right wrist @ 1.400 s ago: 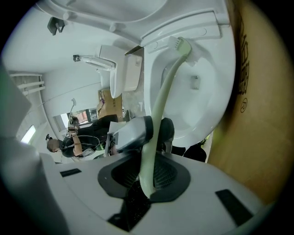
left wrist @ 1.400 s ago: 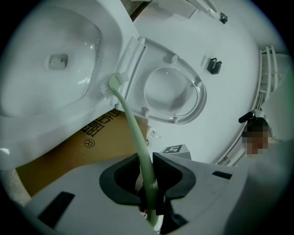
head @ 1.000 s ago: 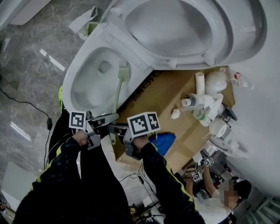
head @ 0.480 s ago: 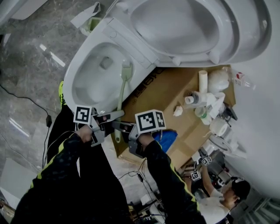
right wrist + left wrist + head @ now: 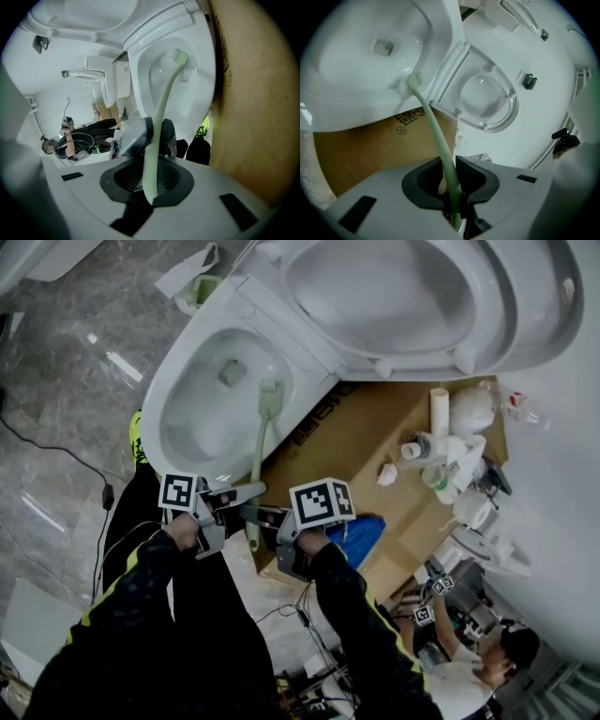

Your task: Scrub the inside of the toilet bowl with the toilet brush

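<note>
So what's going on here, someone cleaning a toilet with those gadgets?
Pretty much. A person holds a two-jaw tool in each hand, and both the left gripper and the right gripper are clamped on the handle of a pale green toilet brush. The brush head sits inside the toilet bowl, against its inner wall near the rim. The seat and lid are up, and a cardboard box lies beside the toilet.

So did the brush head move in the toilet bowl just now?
Yes, a little. In the head view the toilet brush head has slid toward the person, farther from the drain hole of the toilet bowl.
</note>
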`<state>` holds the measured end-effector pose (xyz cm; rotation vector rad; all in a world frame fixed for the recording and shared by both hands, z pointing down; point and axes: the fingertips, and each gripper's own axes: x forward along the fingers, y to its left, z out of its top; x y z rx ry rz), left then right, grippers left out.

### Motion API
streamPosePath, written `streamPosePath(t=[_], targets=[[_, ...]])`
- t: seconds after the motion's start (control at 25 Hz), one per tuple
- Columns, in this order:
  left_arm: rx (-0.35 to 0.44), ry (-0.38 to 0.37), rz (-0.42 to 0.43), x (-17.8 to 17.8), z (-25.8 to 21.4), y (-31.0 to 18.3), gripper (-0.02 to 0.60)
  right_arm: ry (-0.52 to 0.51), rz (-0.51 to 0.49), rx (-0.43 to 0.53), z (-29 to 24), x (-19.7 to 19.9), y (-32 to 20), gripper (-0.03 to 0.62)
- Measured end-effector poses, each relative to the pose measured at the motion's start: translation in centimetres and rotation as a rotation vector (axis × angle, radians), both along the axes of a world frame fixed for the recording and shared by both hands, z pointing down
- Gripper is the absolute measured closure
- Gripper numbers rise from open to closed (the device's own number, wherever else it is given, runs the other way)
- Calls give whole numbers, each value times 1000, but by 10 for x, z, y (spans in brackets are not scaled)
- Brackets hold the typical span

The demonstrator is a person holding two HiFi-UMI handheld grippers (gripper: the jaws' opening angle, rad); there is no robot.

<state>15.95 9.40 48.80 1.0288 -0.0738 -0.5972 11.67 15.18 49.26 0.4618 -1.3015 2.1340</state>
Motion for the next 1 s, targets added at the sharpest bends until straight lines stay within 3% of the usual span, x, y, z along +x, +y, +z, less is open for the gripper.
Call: streamPosePath(t=[1.0], targets=[[-81, -40, 99, -33, -2, 67, 494, -58, 79, -86, -8, -37, 62, 533]])
